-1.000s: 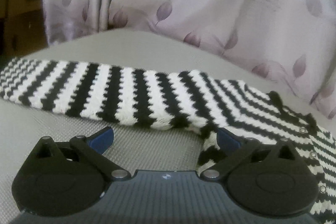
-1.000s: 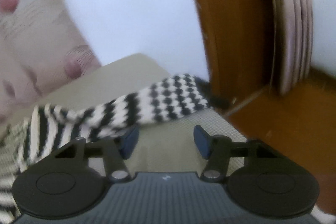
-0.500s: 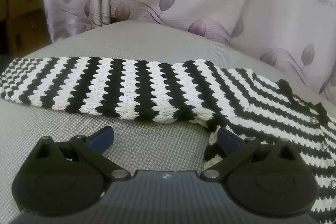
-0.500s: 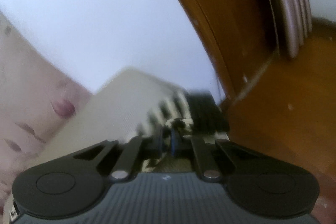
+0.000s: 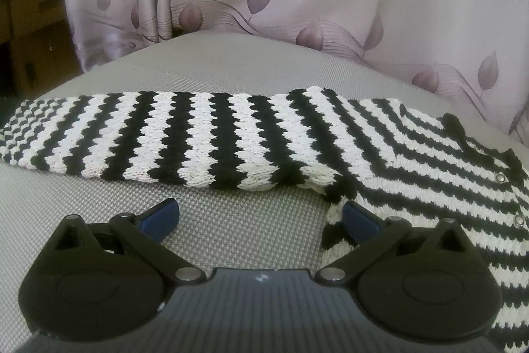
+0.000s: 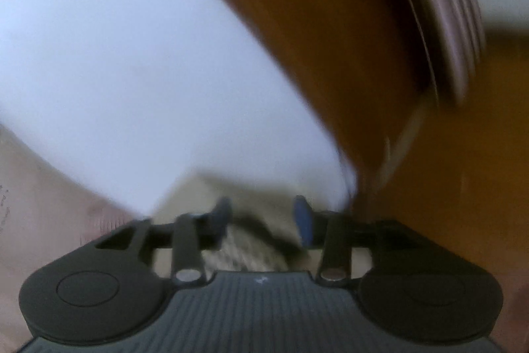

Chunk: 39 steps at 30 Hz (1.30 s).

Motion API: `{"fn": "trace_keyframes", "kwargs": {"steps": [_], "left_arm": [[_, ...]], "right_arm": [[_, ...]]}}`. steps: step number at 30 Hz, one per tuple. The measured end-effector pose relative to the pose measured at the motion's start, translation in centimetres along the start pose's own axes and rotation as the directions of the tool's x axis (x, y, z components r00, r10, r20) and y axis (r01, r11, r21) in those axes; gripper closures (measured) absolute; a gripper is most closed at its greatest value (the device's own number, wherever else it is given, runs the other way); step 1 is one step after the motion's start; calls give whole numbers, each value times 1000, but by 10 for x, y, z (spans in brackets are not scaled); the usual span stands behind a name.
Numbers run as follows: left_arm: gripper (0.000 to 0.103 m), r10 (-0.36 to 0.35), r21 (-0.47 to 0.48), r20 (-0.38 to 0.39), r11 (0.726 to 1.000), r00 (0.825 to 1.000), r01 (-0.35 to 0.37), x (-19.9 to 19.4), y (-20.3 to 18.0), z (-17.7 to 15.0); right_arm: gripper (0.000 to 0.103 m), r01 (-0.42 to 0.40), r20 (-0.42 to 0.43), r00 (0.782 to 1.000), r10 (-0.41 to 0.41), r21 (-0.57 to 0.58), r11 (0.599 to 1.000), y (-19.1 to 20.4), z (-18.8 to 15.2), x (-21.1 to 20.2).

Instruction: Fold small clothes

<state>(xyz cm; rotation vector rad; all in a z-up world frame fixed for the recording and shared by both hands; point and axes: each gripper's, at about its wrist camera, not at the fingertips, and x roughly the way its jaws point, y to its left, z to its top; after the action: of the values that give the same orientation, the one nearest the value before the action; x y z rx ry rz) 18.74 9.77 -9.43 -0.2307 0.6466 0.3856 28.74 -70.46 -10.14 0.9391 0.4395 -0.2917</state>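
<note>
Sweater (image 5: 205,138) flat on grey surface (image 5: 231,71) | left hand-held gripper (image 5: 259,219) spread, empty | right hand-held gripper (image 6: 261,215) opening, blurred

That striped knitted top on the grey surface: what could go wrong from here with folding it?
The long sleeve still lies stretched out flat, so a careless pull might drag the whole striped top askew. The left tongs stand open with one pad at the knit's edge and might snag loose loops. The right tongs are opening in a blurred view; something pale and blurred lies between them, maybe the knit, and it may land crooked.
</note>
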Motion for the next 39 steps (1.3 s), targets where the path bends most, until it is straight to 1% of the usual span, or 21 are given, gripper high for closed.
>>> {"fn": "trace_keyframes", "kwargs": {"steps": [1, 4, 8, 10, 12, 13, 14, 15, 17, 19, 23, 25, 28, 29, 30, 31, 33, 34, 35, 36, 39], "left_arm": [[0, 0, 1, 0, 1000, 1000, 0, 0, 0, 0], [0, -1, 5, -1, 1000, 1000, 1, 1, 1, 0], [0, 2, 13, -2, 1000, 1000, -2, 3, 1, -1], [0, 4, 19, -3, 1000, 1000, -4, 4, 1, -1], [0, 5, 24, -4, 1000, 1000, -5, 5, 2, -2], [0, 3, 25, -4, 1000, 1000, -3, 5, 3, -2], [0, 3, 24, -3, 1000, 1000, -3, 5, 2, -2], [0, 3, 24, -3, 1000, 1000, -3, 5, 2, -2], [0, 2, 23, -3, 1000, 1000, -2, 6, 3, -2], [0, 3, 22, -3, 1000, 1000, -3, 5, 2, -2], [0, -1, 22, -2, 1000, 1000, 1, 6, 2, -2], [0, -1, 22, -2, 1000, 1000, 1, 6, 3, -2], [0, -1, 21, -2, 1000, 1000, 1, 6, 2, -2], [0, -1, 21, -2, 1000, 1000, 1, 6, 2, -1], [0, -1, 21, -2, 1000, 1000, 1, 6, 3, -1], [0, -2, 19, -2, 1000, 1000, 2, 5, 3, -2], [0, -1, 20, -2, 1000, 1000, 1, 6, 2, -1], [0, -1, 20, -2, 1000, 1000, 1, 6, 2, -1], [0, -1, 19, -2, 1000, 1000, 2, 5, 3, -1], [0, -2, 19, -2, 1000, 1000, 2, 5, 3, -1], [0, -4, 17, -1, 1000, 1000, 4, 6, 2, -1]], "right_arm": [[44, 5, -32, 999, -4, 38, 999, -10, -7, 6], [44, -30, -59, 998, 36, 113, 993, -26, -19, 26], [44, -131, -82, 985, 149, 190, 973, -23, -24, 56], [45, -136, -97, 983, 156, 189, 972, -12, -27, 71], [62, -99, -70, 991, 115, 197, 975, -5, -29, 76], [80, -91, -52, 993, 102, 183, 979, -9, -25, 76], [87, -94, -33, 994, 102, 171, 981, -9, -24, 72], [88, -98, -11, 995, 101, 155, 983, -10, -21, 67], [89, -128, 62, 991, 121, 119, 985, -8, -24, 48], [89, -177, 141, 977, 160, 113, 978, -13, -31, 22], [89, -215, 216, 961, 173, 189, 958, -31, -50, -41], [89, -201, 237, 960, 149, 213, 956, -47, -62, -70], [89, -136, 197, 977, 86, 257, 957, -73, -80, -90], [86, -107, 181, 982, 58, 273, 956, -83, -85, -95], [86, -115, 161, 985, 67, 312, 943, -94, -90, -100], [86, -155, 150, 983, 107, 358, 921, -105, -96, -99], [60, -159, 162, 981, 105, 371, 915, -111, -97, -110], [31, -155, 152, 983, 103, 390, 908, -114, -97, -111], [16, -150, 150, 984, 95, 412, 899, -117, -97, -113], [16, -140, 161, 984, 77, 425, 894, -116, -98, -116], [16, -154, 146, 984, 101, 421, 894, -121, -97, -108]]}}
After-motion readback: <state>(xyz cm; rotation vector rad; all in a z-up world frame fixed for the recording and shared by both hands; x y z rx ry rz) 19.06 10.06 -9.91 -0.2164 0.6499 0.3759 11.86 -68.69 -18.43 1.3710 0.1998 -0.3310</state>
